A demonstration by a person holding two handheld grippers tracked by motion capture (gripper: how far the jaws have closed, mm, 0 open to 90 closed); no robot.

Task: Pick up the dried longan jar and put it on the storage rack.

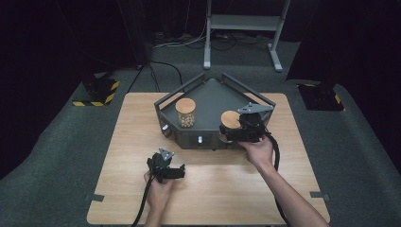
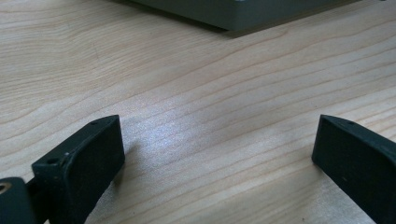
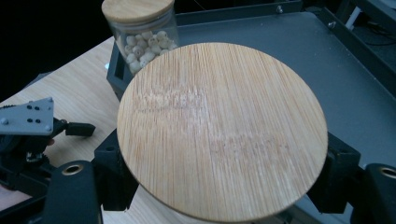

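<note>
A glass jar with a round bamboo lid (image 3: 219,126) sits between the jaws of my right gripper (image 1: 231,130), which is shut on it at the front right corner of the grey tray (image 1: 189,140). The lid hides the glass below it. A second jar (image 1: 185,112), lidded and full of pale round pieces, stands on the tray's left part; the right gripper view has it at the top left (image 3: 142,39). My left gripper (image 2: 217,154) rests low over the wooden table (image 1: 222,189) in front of the tray, open, with nothing between its jaws.
The tray has raised rails along its far edges (image 1: 246,92) and small knobs on its front wall. A white metal stand (image 1: 243,23) is on the carpet beyond the table. Bare wood lies to the left and in front of the tray.
</note>
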